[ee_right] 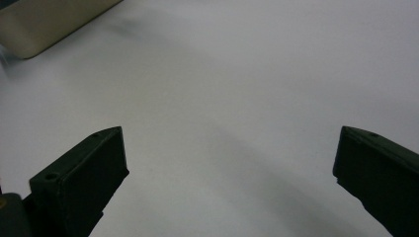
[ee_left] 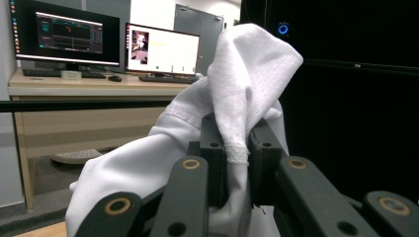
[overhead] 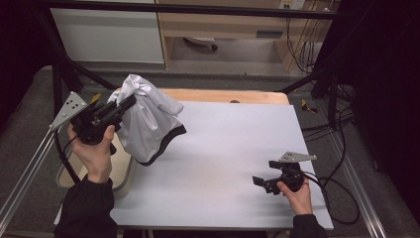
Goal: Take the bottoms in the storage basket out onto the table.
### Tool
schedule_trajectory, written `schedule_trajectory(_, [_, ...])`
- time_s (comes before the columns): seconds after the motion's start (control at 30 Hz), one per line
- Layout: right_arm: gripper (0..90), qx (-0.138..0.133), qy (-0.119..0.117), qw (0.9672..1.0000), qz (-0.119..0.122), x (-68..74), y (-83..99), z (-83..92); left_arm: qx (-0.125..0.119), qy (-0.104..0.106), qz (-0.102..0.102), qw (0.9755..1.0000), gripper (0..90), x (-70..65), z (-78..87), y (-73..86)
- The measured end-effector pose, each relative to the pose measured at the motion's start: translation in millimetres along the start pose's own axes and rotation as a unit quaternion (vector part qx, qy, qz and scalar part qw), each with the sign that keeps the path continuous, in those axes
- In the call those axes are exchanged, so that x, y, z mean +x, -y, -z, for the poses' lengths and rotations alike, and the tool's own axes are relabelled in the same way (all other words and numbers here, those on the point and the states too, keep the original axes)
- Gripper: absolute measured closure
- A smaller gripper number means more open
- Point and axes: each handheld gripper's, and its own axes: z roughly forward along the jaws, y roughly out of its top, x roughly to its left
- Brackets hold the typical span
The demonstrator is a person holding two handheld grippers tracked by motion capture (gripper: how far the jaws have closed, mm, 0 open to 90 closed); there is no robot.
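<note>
Over the table's left edge: my left gripper (overhead: pixel 116 110) holds a white garment (overhead: pixel 148 121) in the air, jaws clamped on a bunched fold of it.
Garment: white cloth with a dark hem, hanging free; lower edge near the white tabletop (overhead: pixel 233 163), partly above the beige bin (overhead: pixel 124 173) at the left side.
Right gripper (overhead: pixel 262 182): resting low on the tabletop, jaws wide apart, nothing between them.
Done, as I judge: garment picked up and lifted clear.
Left to do: either spread it on the table or drop it in the bin; I cannot tell which.
</note>
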Motion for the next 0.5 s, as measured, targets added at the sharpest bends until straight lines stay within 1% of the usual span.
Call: schedule_trajectory(0.5, [0.7, -0.001, 0.0, 1.0, 0.001, -0.1, -0.1, 0.1, 0.015, 0.021, -0.004, 0.9997, 79.2, -17.3, -21.8, 8.5])
